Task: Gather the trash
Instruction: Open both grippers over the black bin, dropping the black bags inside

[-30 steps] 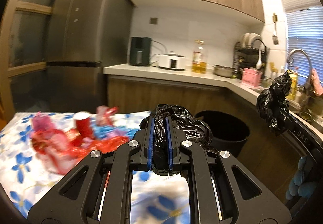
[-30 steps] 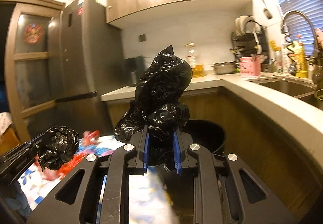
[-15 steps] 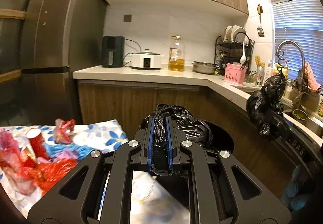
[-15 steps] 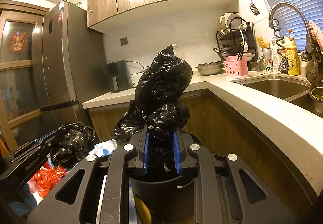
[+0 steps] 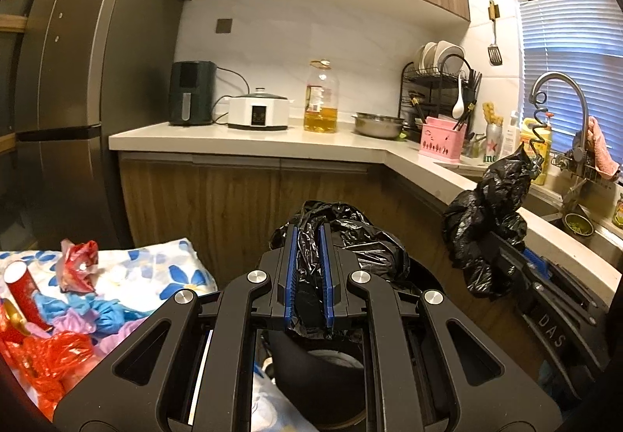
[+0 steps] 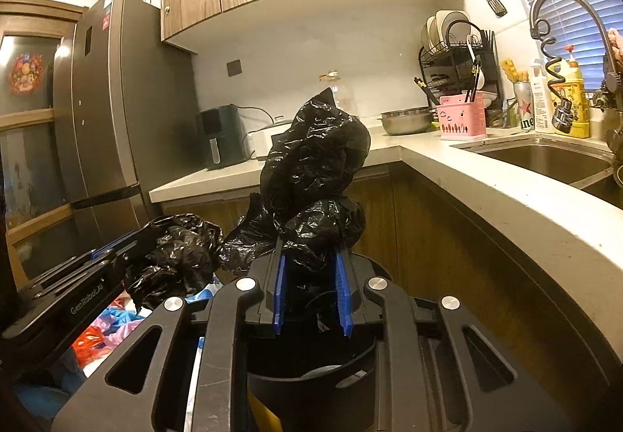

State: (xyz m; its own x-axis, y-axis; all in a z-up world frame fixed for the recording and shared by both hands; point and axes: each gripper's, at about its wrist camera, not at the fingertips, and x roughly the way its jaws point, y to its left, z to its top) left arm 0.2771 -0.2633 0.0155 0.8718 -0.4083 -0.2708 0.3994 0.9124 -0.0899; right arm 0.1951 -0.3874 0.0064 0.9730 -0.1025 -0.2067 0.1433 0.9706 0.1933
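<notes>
My left gripper (image 5: 307, 237) is shut on a bunch of black trash bag (image 5: 362, 237). Over to the right my right gripper (image 5: 502, 249) pinches another crumpled bunch of black bag (image 5: 490, 206). In the right wrist view my right gripper (image 6: 310, 256) is shut on the black bag (image 6: 315, 159), which sticks up above the fingers. There the left gripper (image 6: 128, 249) shows at the left with its bunch of bag (image 6: 175, 253). A round black bin (image 5: 319, 365) (image 6: 311, 385) sits right under both grippers. Red wrappers (image 5: 78, 264) and a red can (image 5: 25, 288) lie on the floral table (image 5: 167, 264).
A wooden cabinet with a pale counter (image 5: 253, 140) runs behind the bin and turns right to a sink (image 6: 545, 159). A tall grey fridge (image 5: 78, 81) stands at the left. An air fryer, cooker, oil bottle and dish rack sit on the counter.
Both grippers have swung right, away from the floral table and toward the counter corner, still gripping the bag. The bin now lies directly beneath the fingers, and the table trash has slid to the left edge.
</notes>
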